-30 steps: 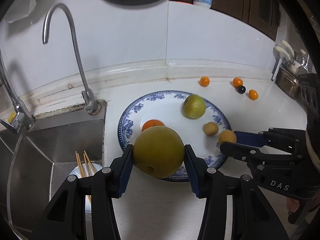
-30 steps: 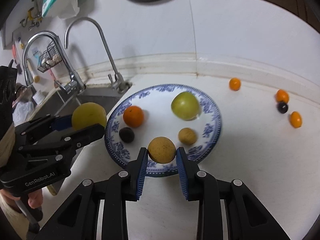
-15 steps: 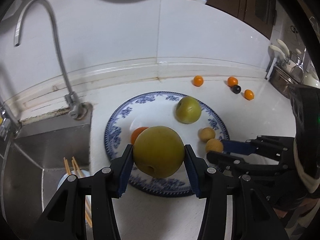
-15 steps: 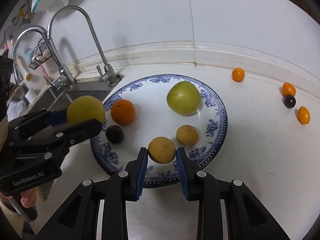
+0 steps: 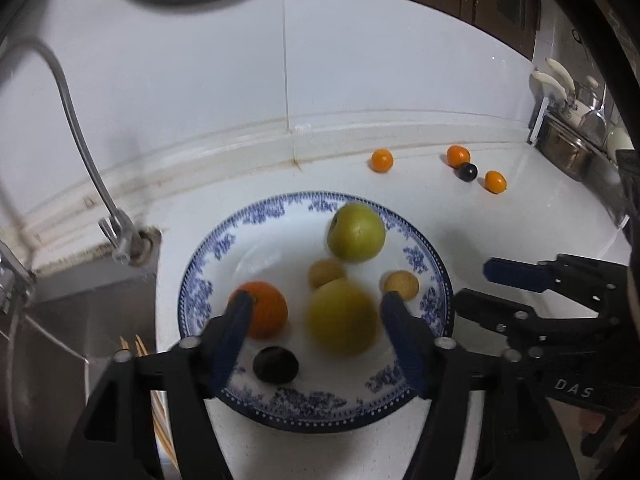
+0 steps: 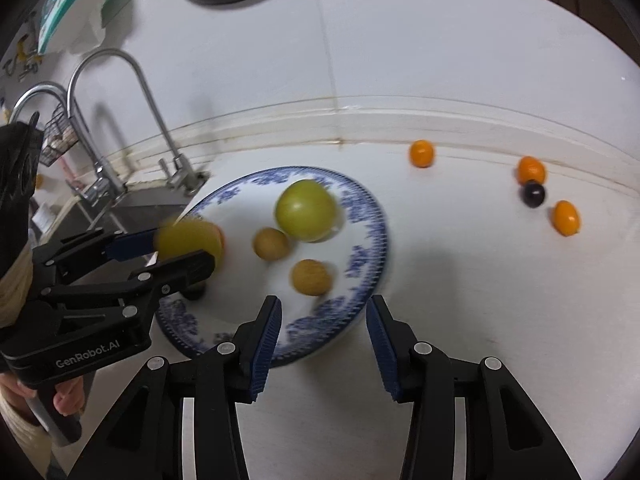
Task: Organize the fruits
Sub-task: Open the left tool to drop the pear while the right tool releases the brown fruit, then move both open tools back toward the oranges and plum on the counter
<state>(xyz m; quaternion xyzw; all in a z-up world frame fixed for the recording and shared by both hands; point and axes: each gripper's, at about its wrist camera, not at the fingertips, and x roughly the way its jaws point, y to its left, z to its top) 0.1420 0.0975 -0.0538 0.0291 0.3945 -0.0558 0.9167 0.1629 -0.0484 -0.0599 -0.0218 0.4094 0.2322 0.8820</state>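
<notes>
A blue-patterned plate holds a green apple, an orange, a dark plum and two small tan fruits. My left gripper is open over the plate; a large yellow fruit, blurred, sits between its spread fingers, not gripped. My right gripper is open and empty at the plate's near right rim.
Three small oranges and a dark berry lie on the white counter at the back right. A sink with a faucet is at the left, chopsticks in it. A dish rack stands far right.
Both grippers have opened. The left let go of the large yellow fruit over the plate. The right let go of the small tan fruit onto the plate and pulled back.
</notes>
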